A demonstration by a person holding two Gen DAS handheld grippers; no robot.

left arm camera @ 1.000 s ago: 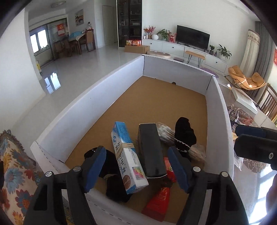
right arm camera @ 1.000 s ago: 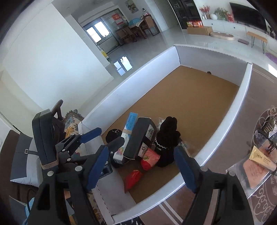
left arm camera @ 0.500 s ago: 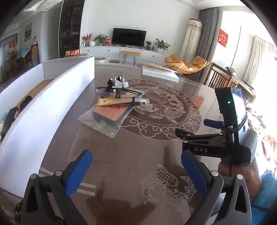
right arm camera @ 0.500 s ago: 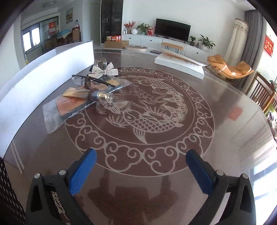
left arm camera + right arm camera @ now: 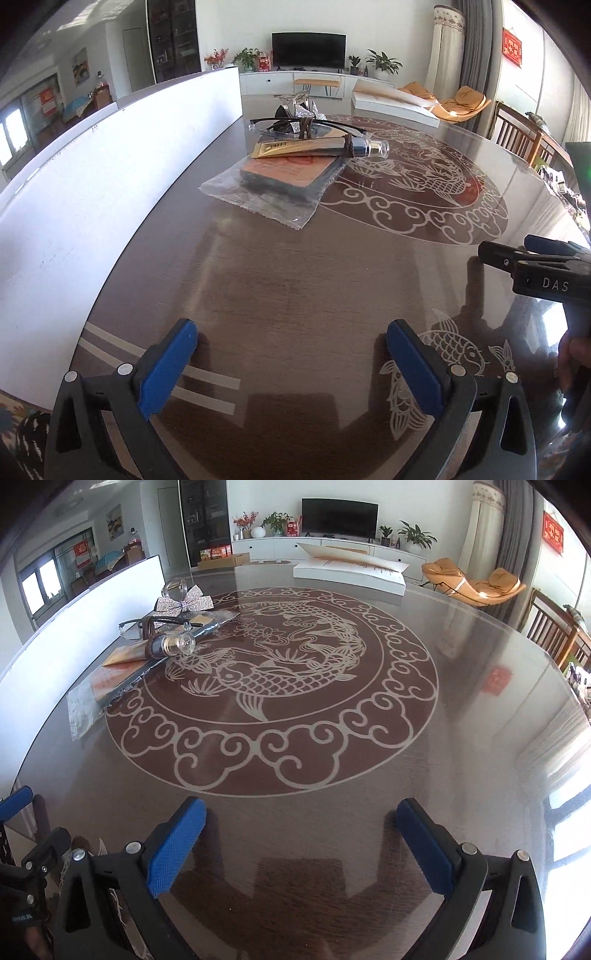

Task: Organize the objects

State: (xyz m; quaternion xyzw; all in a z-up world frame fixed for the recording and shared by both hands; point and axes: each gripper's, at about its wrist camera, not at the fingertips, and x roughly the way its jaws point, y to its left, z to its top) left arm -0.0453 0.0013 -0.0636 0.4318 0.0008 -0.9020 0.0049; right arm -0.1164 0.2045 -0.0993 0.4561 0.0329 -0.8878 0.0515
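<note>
Now that both tools have swung away from the white bin (image 5: 122, 155), they look over the round table (image 5: 295, 288), and I judge that one deposit is finished and the next pick is about to begin. One second ago both cameras looked down into the bin, where boxes and dark cloth items lay on its brown floor; now only its outer wall shows, to the left of the left gripper (image 5: 291, 354). Half a second ago the table was already in view, and the pile sat a little further off. That pile is ahead and slightly left of the left gripper, and far ahead-left of the right gripper (image 5: 301, 834): a wrapped packet (image 5: 284, 177) at the bottom, a gold tube (image 5: 317, 146) across it, glasses (image 5: 306, 123) behind, and a glitter bow (image 5: 184, 602) at the back. Both grippers stand wide and hold nothing, wider than a second ago.
</note>
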